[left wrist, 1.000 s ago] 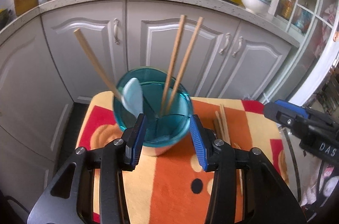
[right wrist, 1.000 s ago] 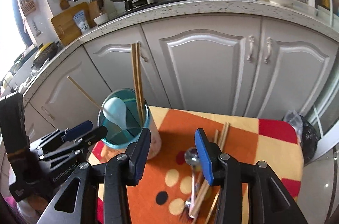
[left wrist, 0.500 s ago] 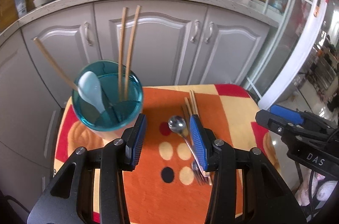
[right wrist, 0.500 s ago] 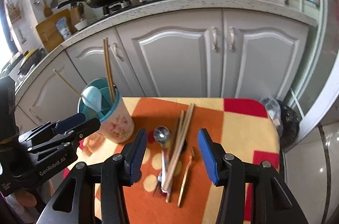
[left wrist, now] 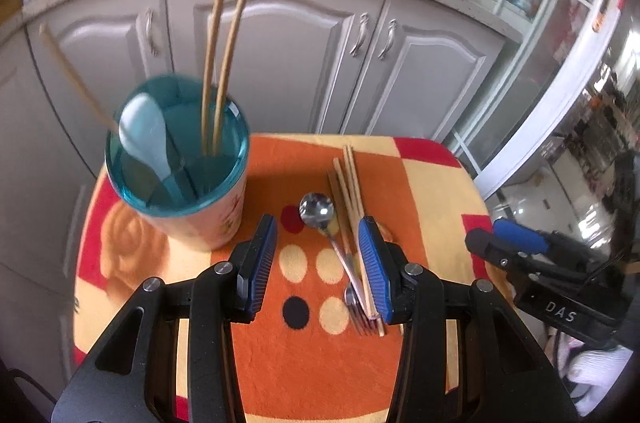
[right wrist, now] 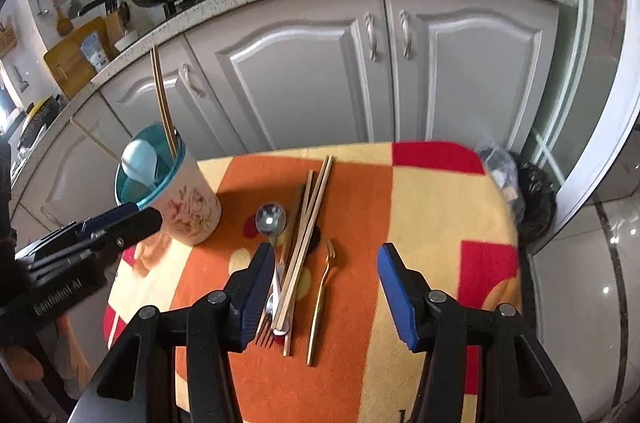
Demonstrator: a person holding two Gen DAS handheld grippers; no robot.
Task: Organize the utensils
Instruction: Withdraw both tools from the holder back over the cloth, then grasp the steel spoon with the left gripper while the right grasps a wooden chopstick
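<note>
A floral holder cup point(left wrist: 176, 179) point(right wrist: 188, 207) with a teal rim stands at the table's left, holding a pale blue spoon point(left wrist: 144, 135), two upright chopsticks point(left wrist: 218, 63) and a leaning stick. On the cloth lie a steel spoon point(left wrist: 317, 211) point(right wrist: 271, 218), a steel fork point(right wrist: 267, 319), loose chopsticks point(left wrist: 352, 207) point(right wrist: 306, 231) and a thin gold fork point(right wrist: 322, 295). My left gripper point(left wrist: 316, 263) hovers open over the steel spoon and chopsticks. My right gripper point(right wrist: 328, 291) hangs over the gold fork, its jaws opening, touching nothing.
An orange, yellow and red patterned cloth point(right wrist: 432, 207) covers the small table. Grey kitchen cabinets point(right wrist: 304, 71) stand just behind it. A black rubbish bag point(right wrist: 532, 199) sits on the floor at the right. Pans and a bowl rest on the counter above.
Both grippers swung right from the cup toward the loose utensils and sank closer to the cloth. The right gripper's jaws widened. The cup and utensils stayed put.
</note>
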